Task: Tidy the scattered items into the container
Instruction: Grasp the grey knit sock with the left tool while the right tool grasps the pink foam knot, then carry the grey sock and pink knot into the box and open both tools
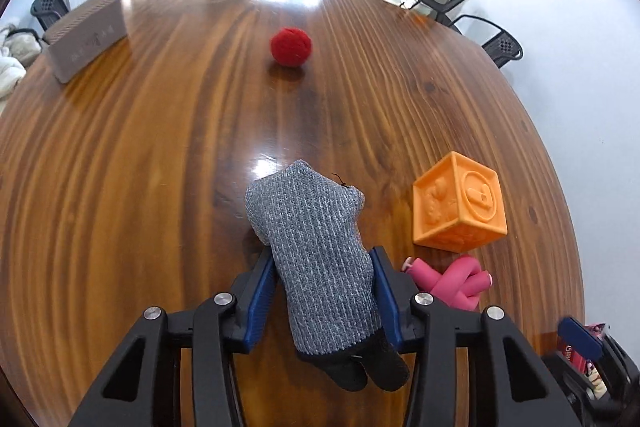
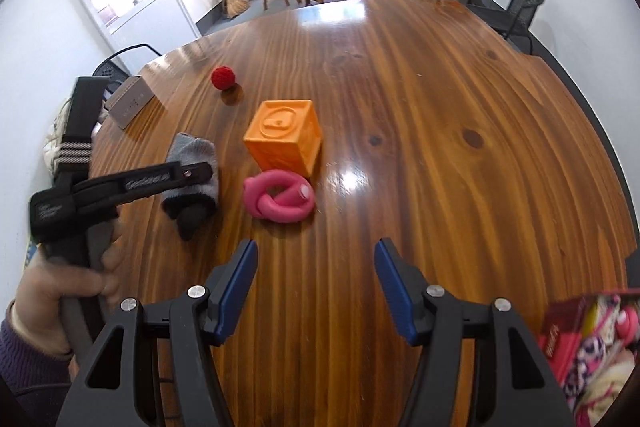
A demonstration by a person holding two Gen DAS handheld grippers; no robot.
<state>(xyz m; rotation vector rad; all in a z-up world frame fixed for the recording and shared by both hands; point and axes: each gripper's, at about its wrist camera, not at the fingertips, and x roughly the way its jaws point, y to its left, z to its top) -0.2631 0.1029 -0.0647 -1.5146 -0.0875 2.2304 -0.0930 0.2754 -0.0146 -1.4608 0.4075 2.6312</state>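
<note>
Left wrist view: left tongs (image 1: 324,291) gripping the grey sock (image 1: 316,259) on the bench (image 1: 140,147).
Sock axis: straight ahead, along the fingers.
Right tongs (image 2: 316,287): open, empty; pink knot (image 2: 280,199) just ahead, slightly left.
Container (image 2: 592,339): right of them.

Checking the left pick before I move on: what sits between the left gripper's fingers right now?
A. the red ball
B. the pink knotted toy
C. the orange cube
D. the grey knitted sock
D: in the left wrist view the left gripper has its blue pads on both sides of the grey knitted sock, while the red ball, orange cube and pink knotted toy lie apart on the table.
</note>
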